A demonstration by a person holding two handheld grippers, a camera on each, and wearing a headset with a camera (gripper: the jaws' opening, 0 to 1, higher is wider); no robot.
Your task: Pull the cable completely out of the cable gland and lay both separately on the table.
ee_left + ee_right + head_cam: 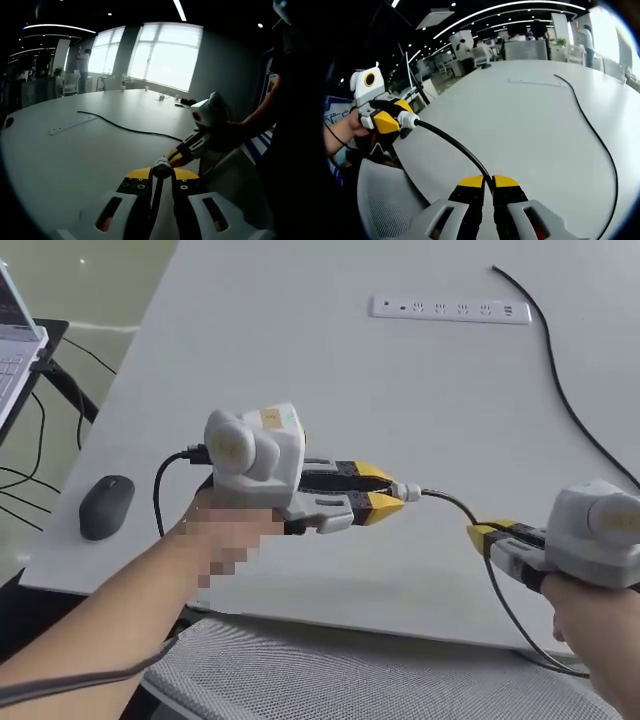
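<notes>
Jaws of the left gripper [383, 494], mid-frame in the head view, are closed on the white cable gland [405, 491]; those of the right gripper [480, 533], lower right, pinch the black cable [450, 502] running from it, over the surface [300, 370].

Your bench [300, 390] is a wide, pale grey top, rounded at the near left corner. Three items lie directly on it. A white power strip [450, 310] lies flat toward the far side, sockets facing up. A black cord [560, 390] starts just beyond the strip's right end, apart from it, and runs in a loose curve toward your right-hand edge. A dark mouse [106, 506] sits at the near left corner, close to the edge, well apart from both.
</notes>
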